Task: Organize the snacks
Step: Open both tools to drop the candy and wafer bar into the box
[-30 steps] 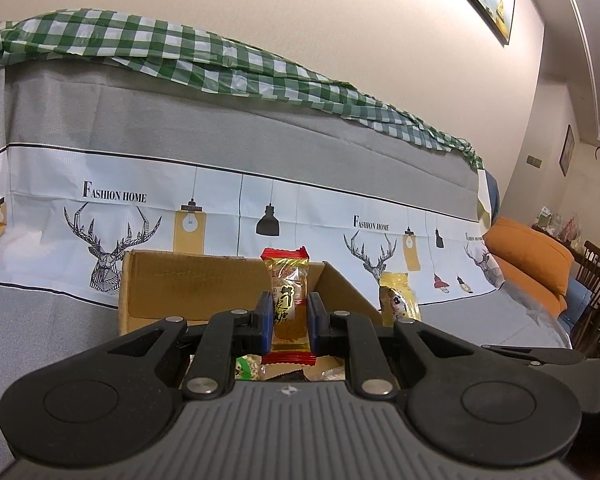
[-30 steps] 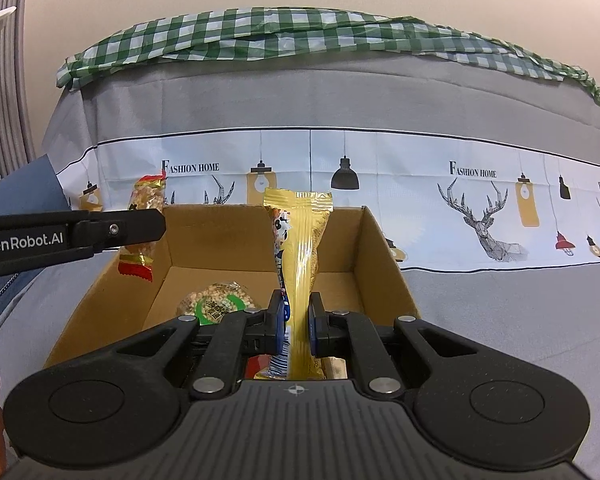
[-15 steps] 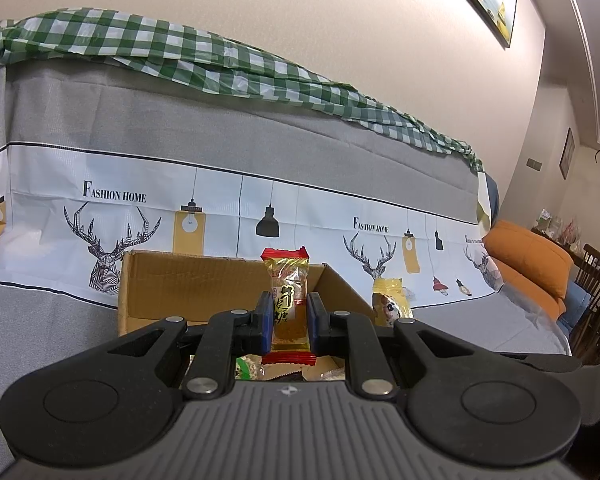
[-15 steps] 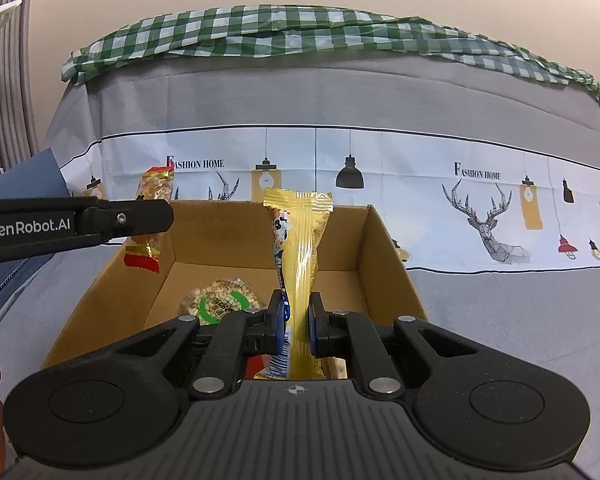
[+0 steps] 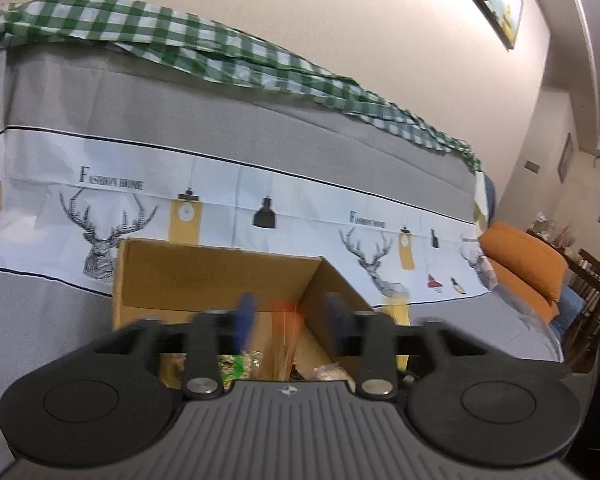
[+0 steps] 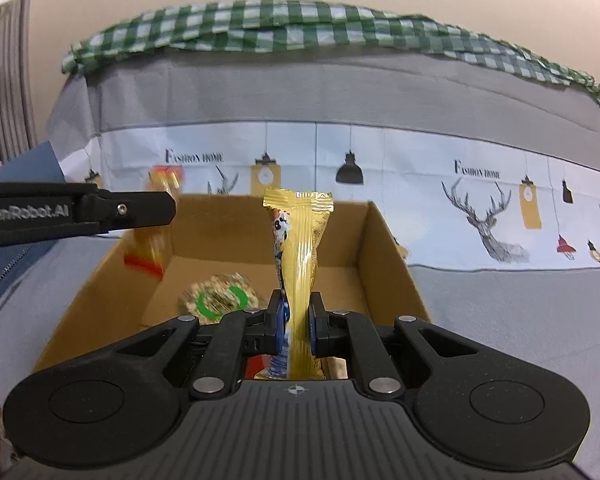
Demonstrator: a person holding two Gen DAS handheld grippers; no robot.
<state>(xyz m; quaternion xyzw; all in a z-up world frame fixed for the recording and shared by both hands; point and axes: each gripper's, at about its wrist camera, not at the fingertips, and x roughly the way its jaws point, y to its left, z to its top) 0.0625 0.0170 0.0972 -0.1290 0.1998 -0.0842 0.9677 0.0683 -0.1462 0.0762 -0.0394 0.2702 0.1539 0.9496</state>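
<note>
The left gripper (image 5: 288, 320) has its jaws spread wide, and both blue-padded fingers (image 5: 245, 322) are smeared by motion blur. Between them, touching neither, a red-ended snack packet (image 5: 286, 332) shows as an orange-red streak over the cardboard box (image 5: 216, 276), too blurred to tell its tilt. In the right wrist view the same packet (image 6: 152, 236) appears just below and beyond the left gripper's black arm, over the box's (image 6: 384, 256) far-left corner: a clear wrapper with golden contents, crimped red strips at top and bottom.

The right gripper (image 6: 296, 328) is closed on a yellow snack bar (image 6: 302, 256), pinching its lower part between the blue pads. The bar stands upright ahead of the fingers, a long glossy gold wrapper with a flat crimped seal at the top, a lengthwise seam down its face, and a cartoon print with black and white on its left side. It is above the open box, roughly over the middle.

On the box floor, ahead and left of the right gripper, lies a round nut snack pack (image 6: 220, 300) with a green ring on its label. The box rests on a grey sofa cover (image 6: 500, 300) printed with deer and lamps.
</note>
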